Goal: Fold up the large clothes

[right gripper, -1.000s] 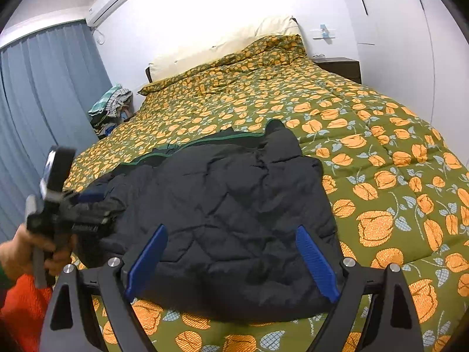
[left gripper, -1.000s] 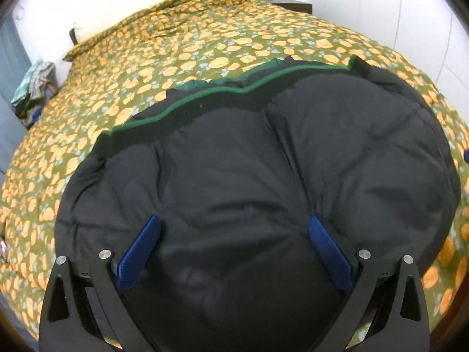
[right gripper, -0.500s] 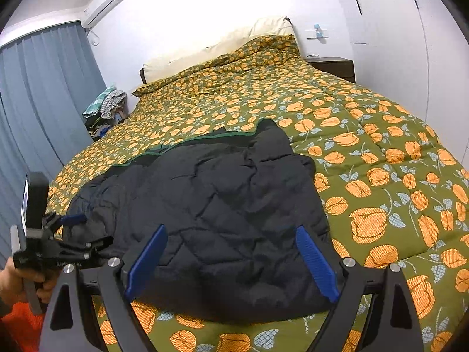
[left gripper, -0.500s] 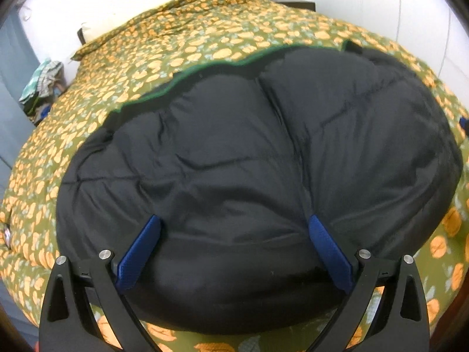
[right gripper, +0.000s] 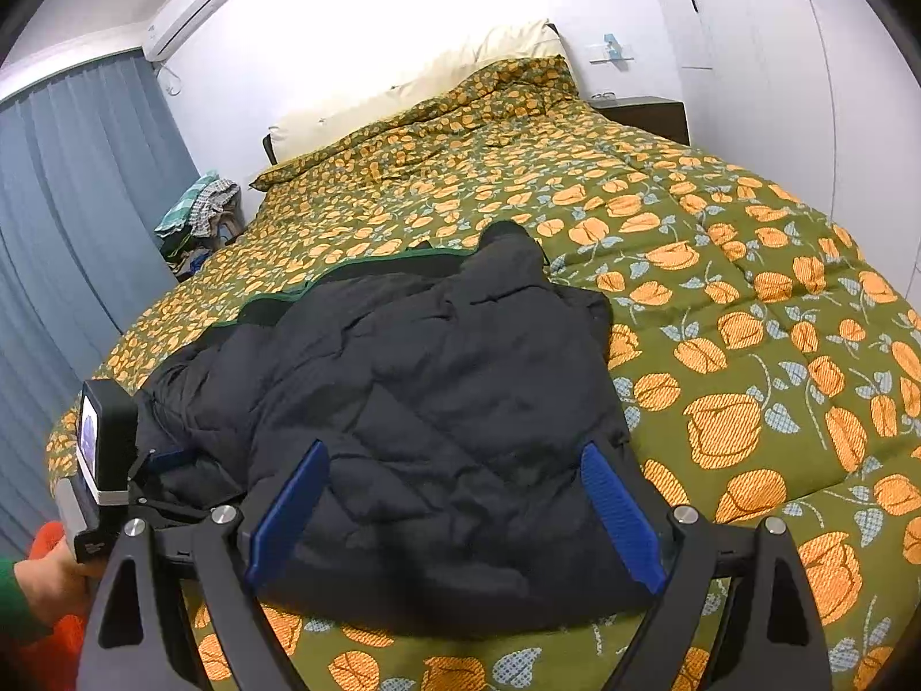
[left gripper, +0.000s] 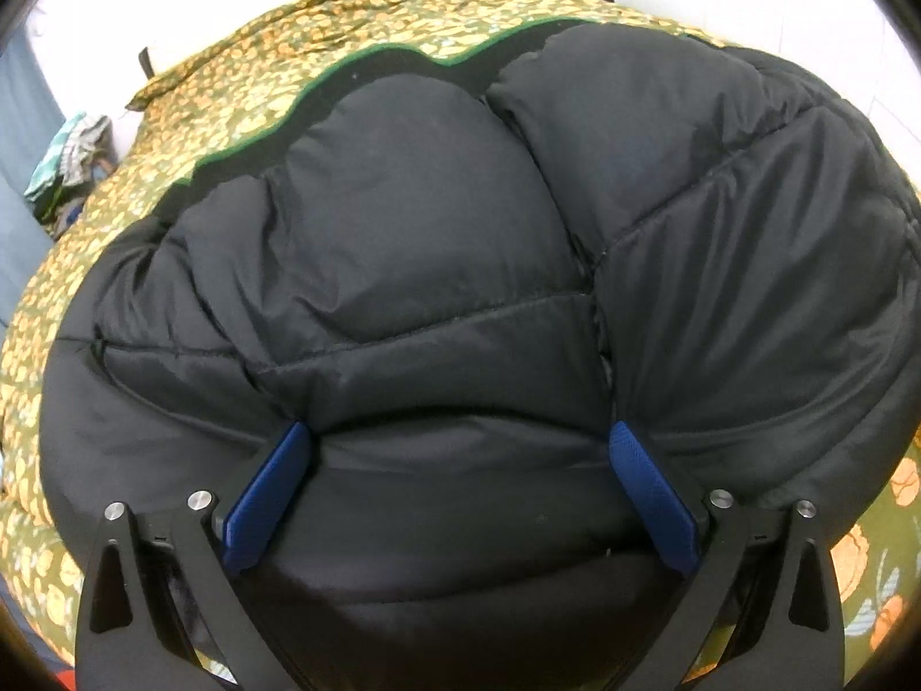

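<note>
Left wrist view: the left tongs [left gripper: 460, 472] stand wide open, and their two blue fingers [left gripper: 267, 495] press down on a black quilted jacket [left gripper: 460, 242]. The padded cloth bulges up between the fingers and spreads far to both sides of them, so it fills most of this view. Ahead of the tongs the far edge of the jacket carries a thin green trim [left gripper: 368, 54]. Beyond that edge lies the bed [left gripper: 242, 92] with an olive cover printed with orange flowers.

Right wrist view: the right tongs [right gripper: 455, 507] are also wide open and grip nothing. The jacket [right gripper: 437, 391] lies spread on the bed [right gripper: 748, 299] directly ahead of them, and its near hem is between and just under the blue fingers [right gripper: 619, 518]. To the left of these tongs a hand [right gripper: 49, 579] in a green sleeve holds the left tongs [right gripper: 167, 458] at the left edge of the jacket. Far ahead a cream pillow [right gripper: 437, 78] rests at the head of the bed, and a blue curtain [right gripper: 69, 201] hangs at the left.
</note>
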`<state>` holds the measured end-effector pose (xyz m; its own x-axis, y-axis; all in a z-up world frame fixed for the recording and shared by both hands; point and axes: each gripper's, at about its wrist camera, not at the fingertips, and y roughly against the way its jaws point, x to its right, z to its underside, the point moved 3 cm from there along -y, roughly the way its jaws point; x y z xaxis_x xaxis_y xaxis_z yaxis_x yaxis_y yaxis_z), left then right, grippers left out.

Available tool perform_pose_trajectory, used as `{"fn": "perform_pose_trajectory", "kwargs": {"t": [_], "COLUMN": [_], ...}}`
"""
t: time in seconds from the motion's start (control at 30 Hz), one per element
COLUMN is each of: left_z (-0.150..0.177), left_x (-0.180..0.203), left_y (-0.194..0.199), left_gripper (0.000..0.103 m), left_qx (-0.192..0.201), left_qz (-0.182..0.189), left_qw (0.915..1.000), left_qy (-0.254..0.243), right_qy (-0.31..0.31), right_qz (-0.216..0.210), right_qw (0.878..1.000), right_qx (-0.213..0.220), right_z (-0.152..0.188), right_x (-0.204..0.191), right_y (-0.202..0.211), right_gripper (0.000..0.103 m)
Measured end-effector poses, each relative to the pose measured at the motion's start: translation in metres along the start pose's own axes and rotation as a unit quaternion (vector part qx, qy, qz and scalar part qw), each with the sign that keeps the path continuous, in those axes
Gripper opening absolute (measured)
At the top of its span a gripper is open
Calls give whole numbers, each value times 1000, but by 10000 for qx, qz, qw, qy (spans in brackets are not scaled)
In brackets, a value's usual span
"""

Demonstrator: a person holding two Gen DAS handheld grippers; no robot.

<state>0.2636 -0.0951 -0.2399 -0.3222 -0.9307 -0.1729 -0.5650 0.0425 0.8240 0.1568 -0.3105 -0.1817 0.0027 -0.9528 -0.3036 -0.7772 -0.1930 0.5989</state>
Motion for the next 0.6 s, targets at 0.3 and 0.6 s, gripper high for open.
{"fn": "perform_pose_trajectory", "kwargs": {"t": [0.3,0.6], "left_z": [-3,-7], "left_x": [-6,-8], "left_y": [22,67], "left_gripper": [102,102], "left_qx": [-133,177], "left_qz": [92,286], "left_qw": [9999,9992], "left_qy": [59,226], "right_qy": [-131,-711], "right_qz": [85,92], "right_qw": [9999,9974], "right_qx": [18,82], "right_z": [-1,-3], "right_x": [8,30], "right_y": [3,9], "right_gripper": [91,91]}}
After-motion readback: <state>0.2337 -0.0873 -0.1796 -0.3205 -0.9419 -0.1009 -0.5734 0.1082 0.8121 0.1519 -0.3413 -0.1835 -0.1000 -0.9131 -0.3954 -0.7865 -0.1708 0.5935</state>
